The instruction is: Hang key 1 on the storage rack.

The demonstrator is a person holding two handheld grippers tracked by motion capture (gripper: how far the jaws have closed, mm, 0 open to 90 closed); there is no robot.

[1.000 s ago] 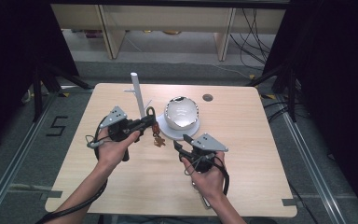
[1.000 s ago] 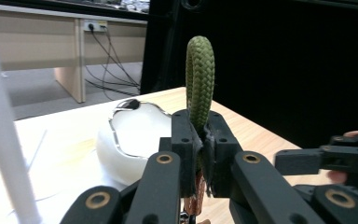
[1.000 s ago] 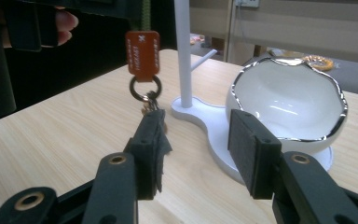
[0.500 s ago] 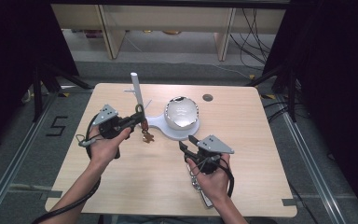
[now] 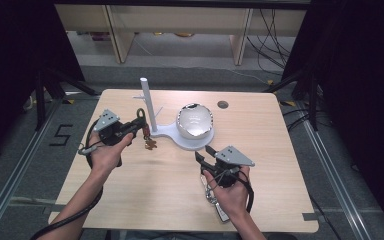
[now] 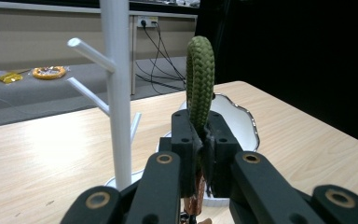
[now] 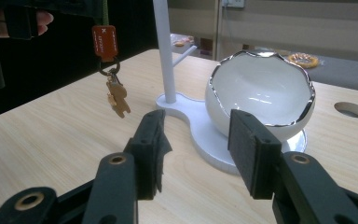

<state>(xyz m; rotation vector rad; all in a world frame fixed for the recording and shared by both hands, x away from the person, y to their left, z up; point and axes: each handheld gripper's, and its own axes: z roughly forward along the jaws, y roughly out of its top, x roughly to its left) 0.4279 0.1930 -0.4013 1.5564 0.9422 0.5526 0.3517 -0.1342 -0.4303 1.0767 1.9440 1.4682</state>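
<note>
My left gripper (image 5: 139,122) (image 6: 200,144) is shut on the green braided loop (image 6: 200,79) of a keychain, held just left of the white stand's post (image 5: 148,103) (image 6: 118,88). Under the loop hang a red tag (image 7: 105,43) and a key (image 5: 150,144) (image 7: 117,99), clear of the table. The stand has short pegs (image 6: 86,51) and shares a white base (image 5: 177,140) with an egg-shaped white bowl (image 5: 195,120) (image 7: 261,93). My right gripper (image 5: 204,156) (image 7: 200,149) is open and holds nothing, low over the table in front of the bowl.
A round cable hole (image 5: 223,104) (image 7: 351,110) is cut in the wooden table (image 5: 170,185) behind the bowl. Shelving and cables stand on the floor beyond the far edge. Dark curtains flank both sides.
My left gripper has risen and swung back toward the post with the keychain. The right gripper has drawn back toward the front of the table.
</note>
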